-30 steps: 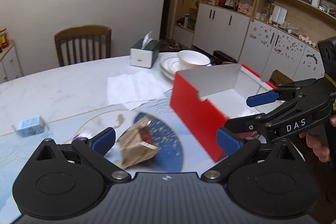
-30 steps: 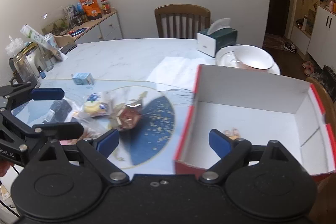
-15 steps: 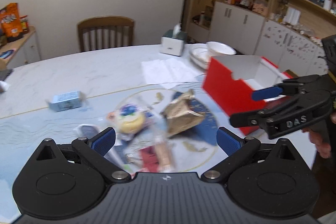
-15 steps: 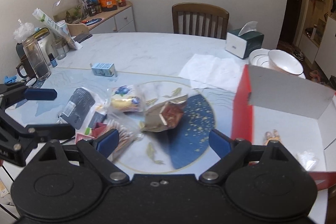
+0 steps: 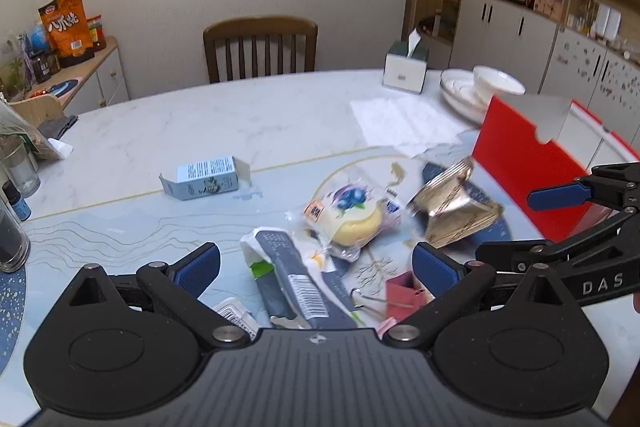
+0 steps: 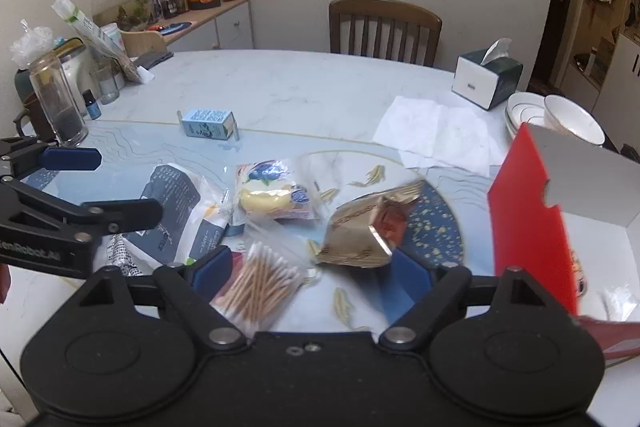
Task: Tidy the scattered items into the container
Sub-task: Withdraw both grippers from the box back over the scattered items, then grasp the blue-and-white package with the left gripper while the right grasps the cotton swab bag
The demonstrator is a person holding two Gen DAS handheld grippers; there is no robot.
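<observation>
A red cardboard box (image 5: 520, 163) with a white inside (image 6: 592, 187) stands open at the table's right. Scattered beside it lie a gold foil packet (image 5: 452, 207) (image 6: 364, 227), a blueberry bread bag (image 5: 352, 211) (image 6: 272, 195), a dark blue pouch (image 5: 292, 275) (image 6: 172, 195), a bag of cotton swabs (image 6: 260, 283), a pink binder clip (image 5: 404, 291) and a small blue carton (image 5: 204, 179) (image 6: 208, 123). My left gripper (image 5: 316, 263) is open over the pouch. My right gripper (image 6: 308, 267) is open over the swabs and the gold packet. Both are empty.
A tissue box (image 5: 406, 67) (image 6: 486, 75), stacked white bowls (image 5: 480, 91) (image 6: 560, 115) and paper napkins (image 6: 436, 131) lie behind the box. Jars and a glass canister (image 6: 56, 99) stand at the table's left edge. A wooden chair (image 5: 260, 47) is at the far side.
Both grippers have swung left, away from the red box and over the pile of scattered items. Both stay open and empty.
</observation>
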